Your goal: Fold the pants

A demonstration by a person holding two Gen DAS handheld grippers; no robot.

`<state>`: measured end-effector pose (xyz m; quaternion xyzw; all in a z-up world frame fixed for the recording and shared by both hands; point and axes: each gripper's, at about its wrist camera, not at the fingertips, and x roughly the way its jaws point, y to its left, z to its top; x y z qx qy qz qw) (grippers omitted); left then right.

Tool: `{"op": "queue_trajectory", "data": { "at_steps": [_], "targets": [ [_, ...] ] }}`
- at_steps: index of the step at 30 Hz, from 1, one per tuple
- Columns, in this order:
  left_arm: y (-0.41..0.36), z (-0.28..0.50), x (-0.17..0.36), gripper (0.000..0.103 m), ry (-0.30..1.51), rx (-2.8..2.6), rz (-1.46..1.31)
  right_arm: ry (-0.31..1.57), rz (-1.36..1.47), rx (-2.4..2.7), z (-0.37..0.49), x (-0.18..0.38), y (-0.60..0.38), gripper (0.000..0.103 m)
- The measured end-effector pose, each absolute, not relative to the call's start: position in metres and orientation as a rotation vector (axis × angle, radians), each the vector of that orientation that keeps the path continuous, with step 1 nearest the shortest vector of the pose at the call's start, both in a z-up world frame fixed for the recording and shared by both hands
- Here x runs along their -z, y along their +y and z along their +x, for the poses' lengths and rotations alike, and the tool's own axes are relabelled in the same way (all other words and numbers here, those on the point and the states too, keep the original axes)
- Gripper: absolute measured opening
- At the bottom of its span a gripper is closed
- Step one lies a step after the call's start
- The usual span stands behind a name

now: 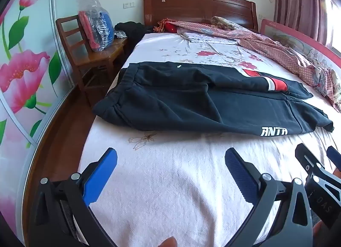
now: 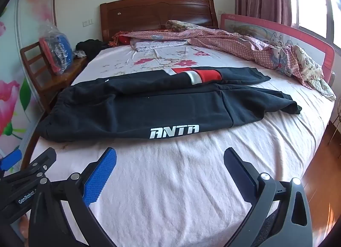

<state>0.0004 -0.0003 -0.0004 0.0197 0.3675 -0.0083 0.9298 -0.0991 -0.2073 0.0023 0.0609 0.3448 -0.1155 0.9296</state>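
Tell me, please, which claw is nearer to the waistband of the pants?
Left. The left claw hangs open over bare sheet toward the waistband end of the pants; the right claw, also open, sits further toward the leg ends. Neither touches the cloth.

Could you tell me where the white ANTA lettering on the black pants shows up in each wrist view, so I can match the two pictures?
Left wrist view: the ANTA lettering sits right of centre, on the near edge of the pants.
Right wrist view: the lettering sits near the centre, above the open gripper.
Shared landmark: the wooden headboard behind the bed.
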Motion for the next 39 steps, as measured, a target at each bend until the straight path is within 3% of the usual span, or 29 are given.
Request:
{"op": "queue_trajectory", "data": {
  "at_steps": [39],
  "targets": [
    [0.006,0.004,0.004,0.101,0.778,0.012,0.002,0.693,0.119,0.219,-0.097,-0.007,-0.204,0.100]
  ]
}}
